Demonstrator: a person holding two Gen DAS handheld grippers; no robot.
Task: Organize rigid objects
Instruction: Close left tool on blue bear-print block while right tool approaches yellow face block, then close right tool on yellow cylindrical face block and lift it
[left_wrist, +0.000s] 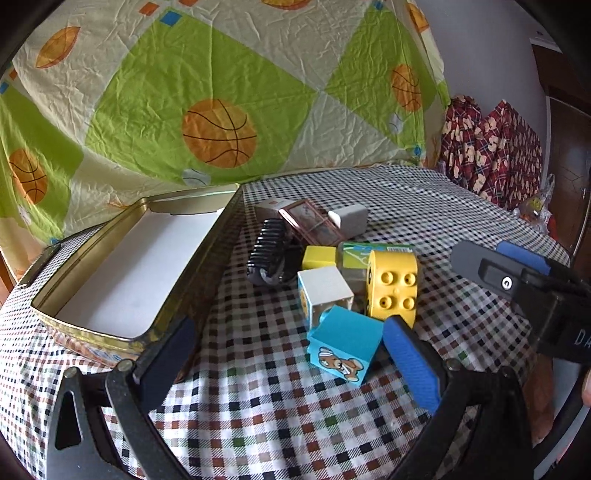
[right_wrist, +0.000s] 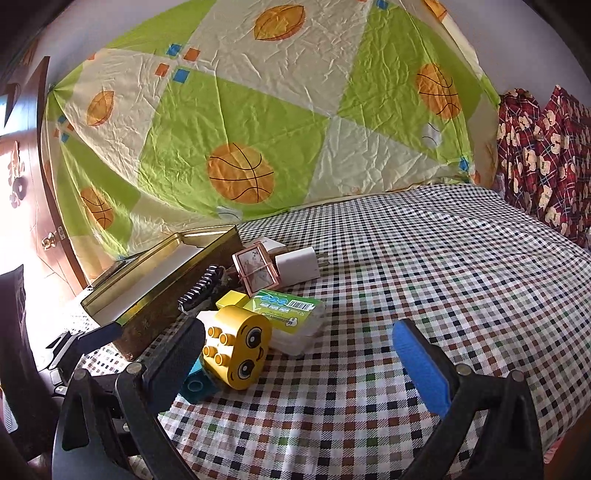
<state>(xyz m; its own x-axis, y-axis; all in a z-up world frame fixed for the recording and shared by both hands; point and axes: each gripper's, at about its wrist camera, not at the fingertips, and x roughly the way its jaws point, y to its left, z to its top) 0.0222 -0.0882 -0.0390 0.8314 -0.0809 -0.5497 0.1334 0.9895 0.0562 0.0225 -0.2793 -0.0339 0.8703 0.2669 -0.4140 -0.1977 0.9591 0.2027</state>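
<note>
Both grippers, left gripper (left_wrist: 291, 354) and right gripper (right_wrist: 303, 358), spread wide and empty; next: grasp blue block (left_wrist: 345, 345) at lower centre for tin (left_wrist: 92, 332).

I'm in a home: checked tablecloth (right_wrist: 443, 266), basketball-print sheet (right_wrist: 258, 110) at twelve o'clock, bear-print fabric (right_wrist: 546, 155) at two.
</note>
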